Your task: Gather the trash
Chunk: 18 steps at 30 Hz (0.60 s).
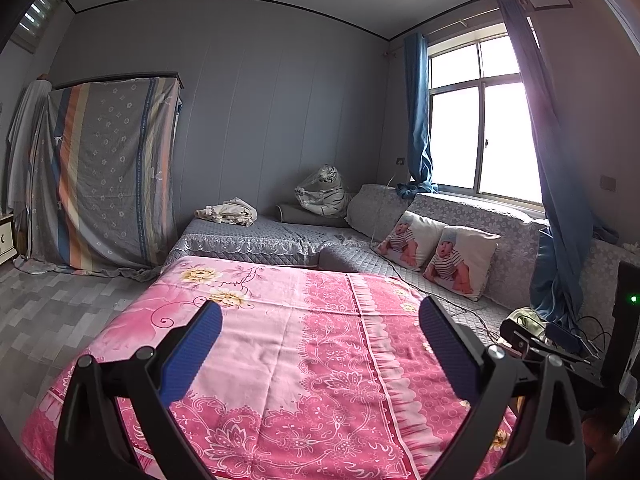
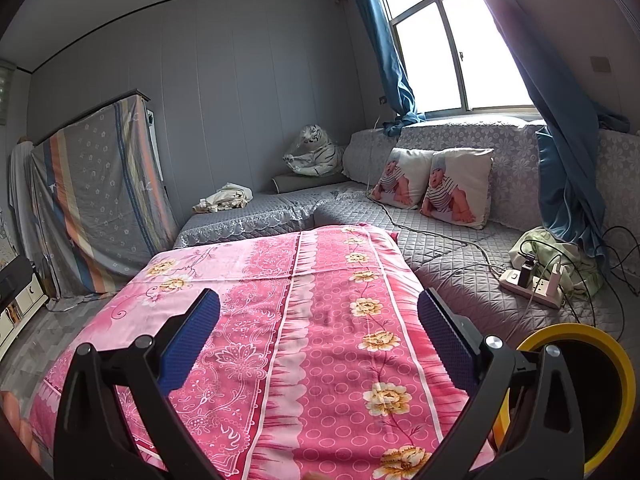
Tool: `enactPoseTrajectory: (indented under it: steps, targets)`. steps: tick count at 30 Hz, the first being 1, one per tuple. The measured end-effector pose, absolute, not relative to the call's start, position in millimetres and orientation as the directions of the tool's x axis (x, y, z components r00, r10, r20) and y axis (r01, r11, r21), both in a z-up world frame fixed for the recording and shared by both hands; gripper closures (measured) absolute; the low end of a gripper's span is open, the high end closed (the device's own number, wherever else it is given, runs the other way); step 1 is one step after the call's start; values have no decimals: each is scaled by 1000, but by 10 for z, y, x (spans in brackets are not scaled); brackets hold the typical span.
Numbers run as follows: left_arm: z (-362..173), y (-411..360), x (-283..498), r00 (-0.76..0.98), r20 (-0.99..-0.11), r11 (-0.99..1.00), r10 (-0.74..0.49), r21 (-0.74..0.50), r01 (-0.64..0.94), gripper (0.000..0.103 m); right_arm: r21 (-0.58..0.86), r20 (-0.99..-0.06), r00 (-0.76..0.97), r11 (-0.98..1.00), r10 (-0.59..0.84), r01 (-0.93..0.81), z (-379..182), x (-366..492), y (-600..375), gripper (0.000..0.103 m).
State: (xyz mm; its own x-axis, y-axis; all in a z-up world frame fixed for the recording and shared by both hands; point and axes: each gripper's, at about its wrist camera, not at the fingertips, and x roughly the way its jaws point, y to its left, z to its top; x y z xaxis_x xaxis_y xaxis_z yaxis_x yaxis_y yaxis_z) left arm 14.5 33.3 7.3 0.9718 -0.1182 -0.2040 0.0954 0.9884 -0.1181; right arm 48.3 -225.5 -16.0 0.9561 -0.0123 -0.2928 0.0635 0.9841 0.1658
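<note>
Both grippers spread wide, holding nothing, over the pink cloth [image 2: 304, 320]. No trash visible between or ahead of either pair of fingers. Yellow bin [image 2: 592, 392], lower right of the right wrist view, sits just beside the right gripper [image 2: 318, 328], so right is likely nearer than the left gripper [image 1: 320, 338]. Trash location: cannot tell.

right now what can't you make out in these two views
- Yellow bin, right wrist view: cut off by the frame edge and the right tool; contents hidden.
- Wardrobe, left wrist view: a striped sheet hides it.
- Trash: none visible on the pink cloth.
- Left tool: open, empty.
</note>
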Motion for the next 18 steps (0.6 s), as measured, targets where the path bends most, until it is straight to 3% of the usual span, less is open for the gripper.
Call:
enactPoseTrajectory:
  steps: [18]
  targets:
    - [100,305,165,970,-206,987,-131,-115,109,8,168,-298,955,984,-11,64,-171,490,-2266,9]
